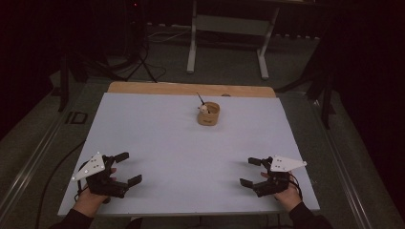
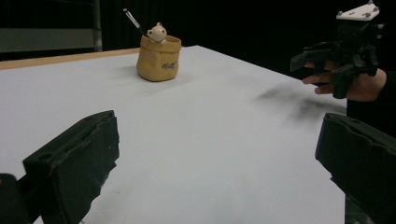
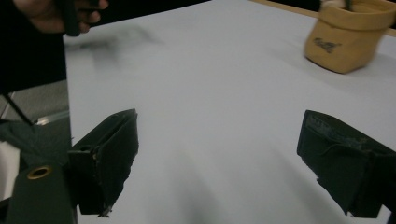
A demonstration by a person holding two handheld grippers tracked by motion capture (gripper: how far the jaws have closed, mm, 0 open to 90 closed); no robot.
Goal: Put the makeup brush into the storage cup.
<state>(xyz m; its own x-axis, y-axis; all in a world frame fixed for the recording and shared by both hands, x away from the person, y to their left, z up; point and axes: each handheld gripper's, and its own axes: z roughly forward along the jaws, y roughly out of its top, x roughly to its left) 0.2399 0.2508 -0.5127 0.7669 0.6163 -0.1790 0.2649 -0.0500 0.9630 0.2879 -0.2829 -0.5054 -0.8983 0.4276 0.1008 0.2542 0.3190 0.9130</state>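
Resting near the front left corner of the white worktop (image 1: pixel 157 143), the left claw (image 1: pixel 128 168) sits in the person's left hand (image 1: pixel 90 200) with its jaws spread wide and nothing between them. Bare white surface lies ahead of it, and no object stands between it and the pot. Toward the far middle of the worktop, well apart from both claws, stands a small tan sack-shaped pot (image 1: pixel 208 114); in the left gripper view a little pale animal figure (image 2: pixel 157 32) peeks over its rim beside a thin dark stick (image 2: pixel 133 20) that leans out to the left. A strip of bare wood (image 1: pixel 191 89) shows along the worktop's far edge behind the pot. Near the front right corner the right claw (image 1: pixel 250 171) rests in the right hand (image 1: pixel 289 195), likewise released and empty. Beyond the worktop, on the grey floor, stands a pale metal frame (image 1: pixel 227 36).
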